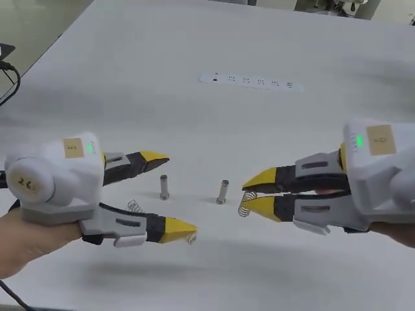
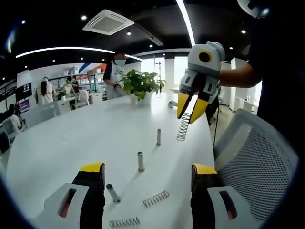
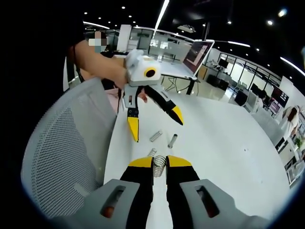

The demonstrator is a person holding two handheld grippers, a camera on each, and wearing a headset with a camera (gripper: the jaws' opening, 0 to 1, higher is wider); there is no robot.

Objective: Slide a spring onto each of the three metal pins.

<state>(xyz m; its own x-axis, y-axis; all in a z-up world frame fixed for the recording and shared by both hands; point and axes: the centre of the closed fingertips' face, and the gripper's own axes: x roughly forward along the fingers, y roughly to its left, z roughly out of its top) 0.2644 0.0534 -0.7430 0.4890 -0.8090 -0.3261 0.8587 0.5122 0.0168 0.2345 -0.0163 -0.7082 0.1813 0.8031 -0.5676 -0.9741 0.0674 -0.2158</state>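
Note:
Two short metal pins (image 1: 164,186) (image 1: 223,192) stand upright on the white table (image 1: 214,123). My left gripper (image 1: 172,193) is open, its jaws spread wide around the left pin's area. In the left gripper view its jaws (image 2: 148,168) frame two upright pins (image 2: 140,161) (image 2: 158,137), a third pin (image 2: 113,193) that looks tilted, and two loose springs (image 2: 156,198) (image 2: 124,222). My right gripper (image 1: 249,194) is shut on a spring (image 1: 244,206) just right of the right pin. That spring (image 3: 159,162) sits between its tips (image 3: 160,161). Loose springs (image 1: 134,206) (image 1: 190,238) lie near the left gripper.
A white power strip (image 1: 246,81) lies farther back on the table. A grey mesh chair (image 2: 257,157) (image 3: 62,143) stands at the near edge. A potted plant (image 2: 140,86) sits at the table's far end, with people beyond it. A dark cable (image 1: 6,71) hangs at the left edge.

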